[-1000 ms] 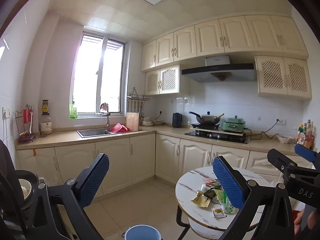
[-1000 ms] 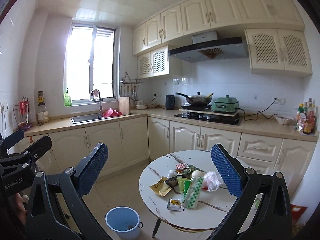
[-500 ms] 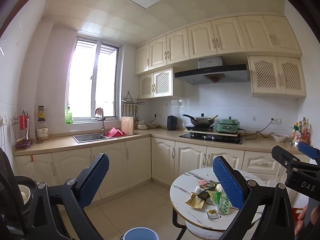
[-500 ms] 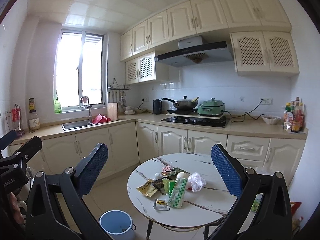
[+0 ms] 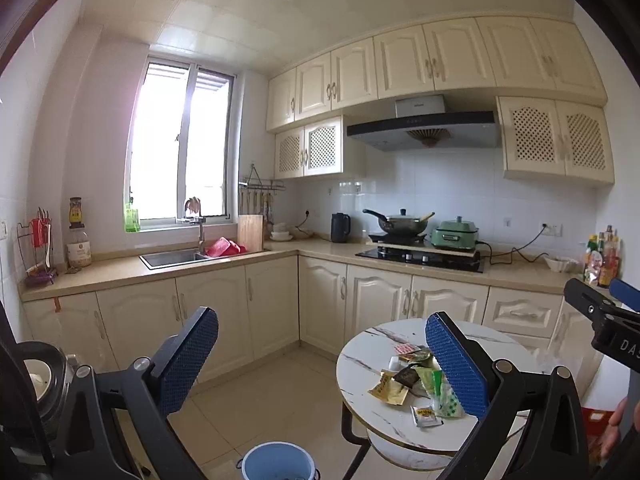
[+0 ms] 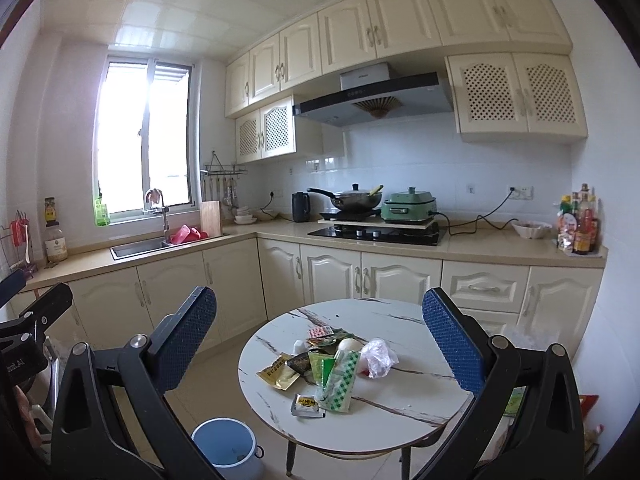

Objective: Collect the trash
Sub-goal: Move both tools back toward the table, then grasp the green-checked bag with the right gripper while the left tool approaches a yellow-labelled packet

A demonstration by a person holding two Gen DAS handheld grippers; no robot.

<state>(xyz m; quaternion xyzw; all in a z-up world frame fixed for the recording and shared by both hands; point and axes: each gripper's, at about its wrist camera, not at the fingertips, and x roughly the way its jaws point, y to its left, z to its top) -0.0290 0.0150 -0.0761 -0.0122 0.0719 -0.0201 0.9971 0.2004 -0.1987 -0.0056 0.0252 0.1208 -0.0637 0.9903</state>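
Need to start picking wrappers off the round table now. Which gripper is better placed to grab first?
Right, probably. The right gripper faces the trash pile squarely, framed between its open jaws. In the left view the left gripper points at the floor, with the pile partly behind one jaw. Both are empty.

A home kitchen: cream cabinets (image 6: 352,40), a sink (image 6: 140,247) under the window (image 6: 144,140), a hob (image 6: 378,234) with wok (image 6: 354,199) beneath a range hood (image 6: 372,100).

A heap of wrappers (image 6: 320,364) lies on the round worktop (image 6: 404,408). A bucket (image 6: 224,448) stands on the floor to its left. Behind them runs the counter (image 6: 480,246), with the sink (image 6: 138,248) at left and the stove (image 6: 378,234) at right.
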